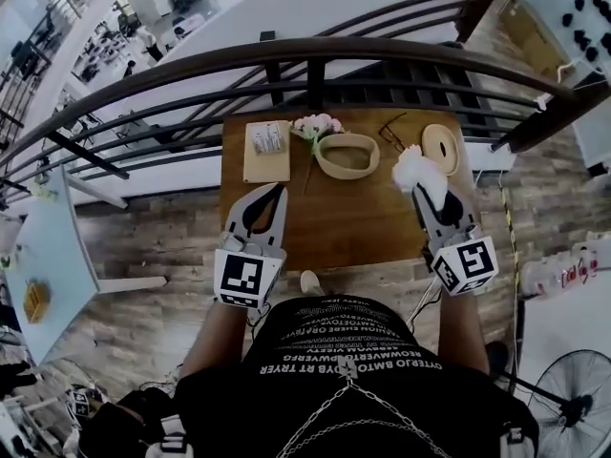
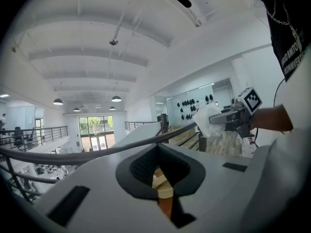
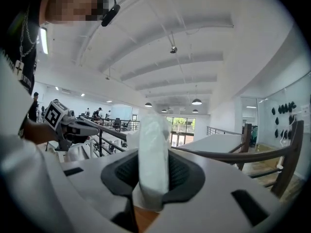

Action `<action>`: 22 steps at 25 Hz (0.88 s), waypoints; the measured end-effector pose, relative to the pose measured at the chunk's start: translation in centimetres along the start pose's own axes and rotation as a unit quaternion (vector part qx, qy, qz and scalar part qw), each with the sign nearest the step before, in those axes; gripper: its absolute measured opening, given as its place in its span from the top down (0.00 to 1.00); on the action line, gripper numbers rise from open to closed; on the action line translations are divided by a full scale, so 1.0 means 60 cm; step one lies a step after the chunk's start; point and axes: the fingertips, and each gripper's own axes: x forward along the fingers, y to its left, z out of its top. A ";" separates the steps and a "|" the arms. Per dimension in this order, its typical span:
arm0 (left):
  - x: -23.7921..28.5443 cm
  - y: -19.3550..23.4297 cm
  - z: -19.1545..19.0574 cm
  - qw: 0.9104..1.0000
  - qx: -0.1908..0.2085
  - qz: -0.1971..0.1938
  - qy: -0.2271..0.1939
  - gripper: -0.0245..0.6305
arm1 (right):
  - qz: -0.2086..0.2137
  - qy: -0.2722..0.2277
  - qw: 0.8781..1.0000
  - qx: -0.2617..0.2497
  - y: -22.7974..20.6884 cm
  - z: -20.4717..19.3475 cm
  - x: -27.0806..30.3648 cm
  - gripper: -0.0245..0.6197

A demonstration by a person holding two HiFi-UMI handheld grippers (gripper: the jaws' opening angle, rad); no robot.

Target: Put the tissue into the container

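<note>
**Head view.** Brown wooden worktop (image 1: 363, 227) is standing against a dark railing (image 1: 315, 55) on an upper level, with plank floor (image 1: 162, 237) around it and a lower hall showing beyond. The left hand-held gripper (image 1: 275, 197) is hovering over the worktop's near left part, its jaw tips meeting and nothing between them. The right hand-held gripper (image 1: 425, 191) is pinching a white crumpled tissue (image 1: 417, 168), held in the air above the worktop's right side, just right of the container (image 1: 325, 160). That container, an oval cream bowl, is sitting at the back centre. A tissue pack (image 1: 268, 141) is lying to its left, pink flowers (image 1: 318, 124) behind it, glasses (image 1: 391, 134) and a round lid (image 1: 440, 148) to its right. A fan (image 1: 573, 399) is standing on the floor at lower right.

**Left gripper view.** White ceiling with hanging lamps (image 2: 116, 99) is filling the top. The left hand-held gripper (image 2: 158, 149) is showing its jaws pressed together at the tips, empty; a cream shape and brown wood are peeking through the gap below. The railing (image 2: 97, 152) is crossing behind. The right hand-held gripper (image 2: 221, 118) is appearing at right, carrying the tissue (image 2: 209, 123).

**Right gripper view.** The right hand-held gripper (image 3: 153, 178) is clamping the tissue (image 3: 154, 154), which is standing upright between the pads and blocking the middle of the view. The left hand-held gripper (image 3: 85, 125) is showing at left, the railing (image 3: 233, 154) at right.
</note>
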 end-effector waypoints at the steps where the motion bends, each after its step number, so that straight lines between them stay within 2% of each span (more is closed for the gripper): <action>1: 0.004 0.005 -0.005 1.000 -0.002 -0.004 0.002 0.93 | -0.004 0.002 1.000 -0.002 -0.002 0.002 0.007 0.79; 6: 0.018 0.024 -0.016 1.000 -0.008 -0.015 0.006 0.93 | -0.016 0.015 1.000 -0.005 -0.015 0.003 0.031 0.79; 13: 0.047 0.052 -0.011 1.000 -0.010 -0.004 0.001 0.93 | -0.018 0.026 0.999 -0.003 -0.044 -0.015 0.070 0.79; 22: 0.107 0.092 -0.011 1.000 -0.006 0.020 0.016 0.93 | 0.012 0.068 0.997 0.018 -0.090 -0.099 0.177 0.79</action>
